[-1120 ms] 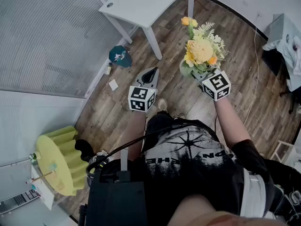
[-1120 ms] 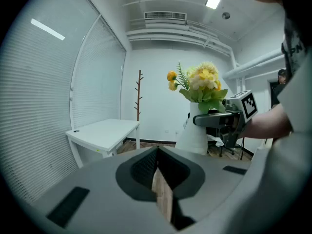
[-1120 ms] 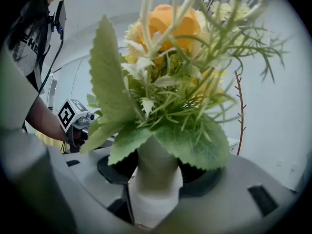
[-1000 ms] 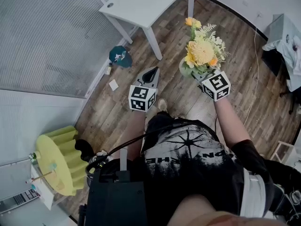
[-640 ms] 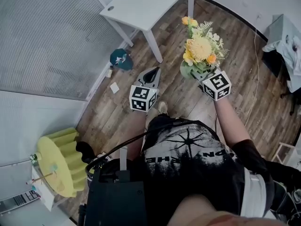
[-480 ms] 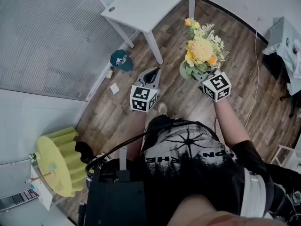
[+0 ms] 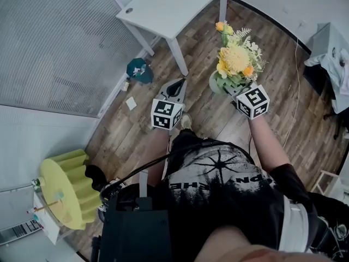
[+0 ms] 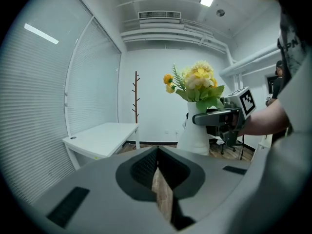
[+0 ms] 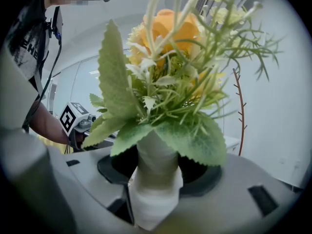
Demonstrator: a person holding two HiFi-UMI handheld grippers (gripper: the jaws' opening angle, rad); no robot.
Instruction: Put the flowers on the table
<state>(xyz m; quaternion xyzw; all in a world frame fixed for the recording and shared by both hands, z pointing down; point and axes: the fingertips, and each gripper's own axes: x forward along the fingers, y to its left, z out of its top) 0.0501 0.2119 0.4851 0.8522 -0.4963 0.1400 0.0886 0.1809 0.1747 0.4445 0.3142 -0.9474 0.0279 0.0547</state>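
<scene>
A bunch of yellow and orange flowers (image 7: 235,59) with green leaves stands in a white vase (image 8: 194,136). My right gripper (image 7: 235,89) is shut on the vase's neck (image 9: 155,177) and holds it upright in the air above the wooden floor. The blooms (image 9: 165,30) fill the right gripper view. My left gripper (image 7: 175,88) is shut and empty, held to the left of the flowers. The white table (image 7: 173,4) stands ahead and to the left, its bare top (image 8: 105,135) also in the left gripper view.
A teal object (image 7: 139,67) and a scrap of paper (image 7: 131,102) lie on the floor by the table leg. A yellow-green round thing (image 7: 65,187) sits at the lower left. A wooden coat stand (image 8: 136,108) is by the far wall. A chair with cloth (image 7: 330,59) is at the right.
The whole view has shifted slightly as the person steps toward the table; the flowers and both grippers keep their places relative to each other.
</scene>
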